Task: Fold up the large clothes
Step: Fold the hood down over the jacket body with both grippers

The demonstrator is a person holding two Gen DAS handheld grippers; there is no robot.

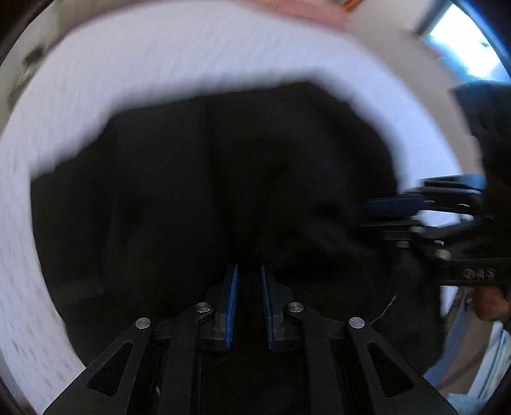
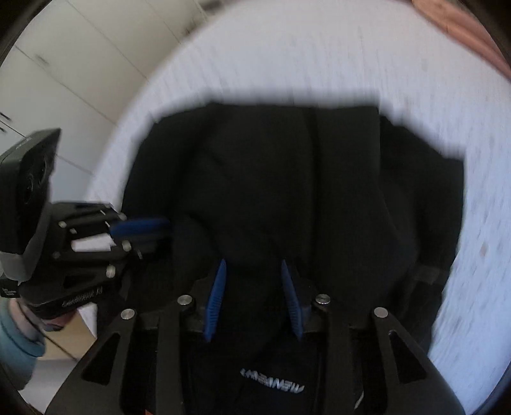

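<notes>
A large black garment (image 1: 223, 178) lies partly folded on a white bed; it also fills the right wrist view (image 2: 287, 191), with a small white logo (image 2: 271, 381) near the bottom. My left gripper (image 1: 249, 271) hovers over its near edge, blue pads a narrow gap apart, nothing clearly between them. My right gripper (image 2: 254, 265) is open over the cloth, pads wide apart. Each gripper shows in the other's view: the right one (image 1: 399, 204) at the garment's right edge, the left one (image 2: 143, 226) at its left edge. Both views are motion-blurred.
The white bed sheet (image 1: 159, 64) surrounds the garment (image 2: 319, 57). White cupboard doors (image 2: 64, 64) stand at left. A pink-orange cloth (image 2: 463, 28) lies at the bed's far edge. A bright window (image 1: 463, 44) is at the upper right.
</notes>
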